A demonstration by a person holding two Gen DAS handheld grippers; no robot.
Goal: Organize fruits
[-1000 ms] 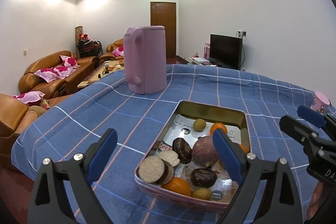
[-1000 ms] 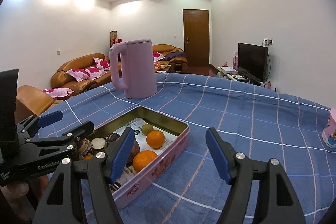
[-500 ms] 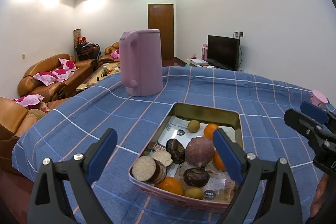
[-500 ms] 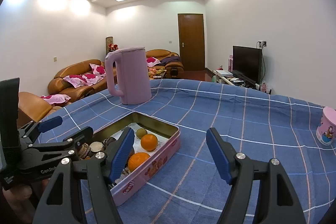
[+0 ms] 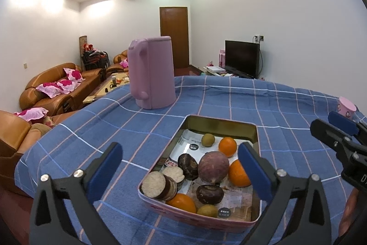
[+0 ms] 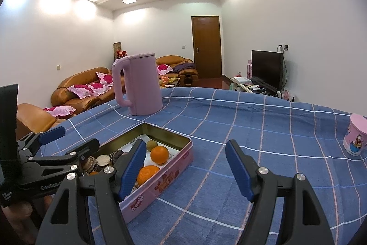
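Observation:
A pink tin (image 5: 220, 122) on the blue checked cloth holds several fruits: oranges (image 5: 227, 146), a round purple-red fruit (image 5: 213, 167), dark brown ones (image 5: 188, 165), small greenish ones (image 5: 208, 139) and pale cut halves (image 5: 153, 184). My left gripper (image 5: 180, 160) hovers at the tin's near end. Its jaws are opening and its pads press on nothing. My right gripper (image 6: 185, 153) is open beside the tin's right side (image 6: 160, 185), with nothing held. Each gripper shows in the other's view: the right gripper (image 5: 339, 128) and the left gripper (image 6: 64, 141).
A tall pink kettle (image 5: 151, 77) stands on the cloth behind the tin. A pink printed cup (image 6: 355, 137) sits at the far right. The table's left edge drops off toward brown sofas (image 5: 59, 84). Bare cloth lies to the right of the tin.
The left gripper's jaws have spread a little wider. Both grippers have drawn back slightly from the tin. The fruits lie as before.

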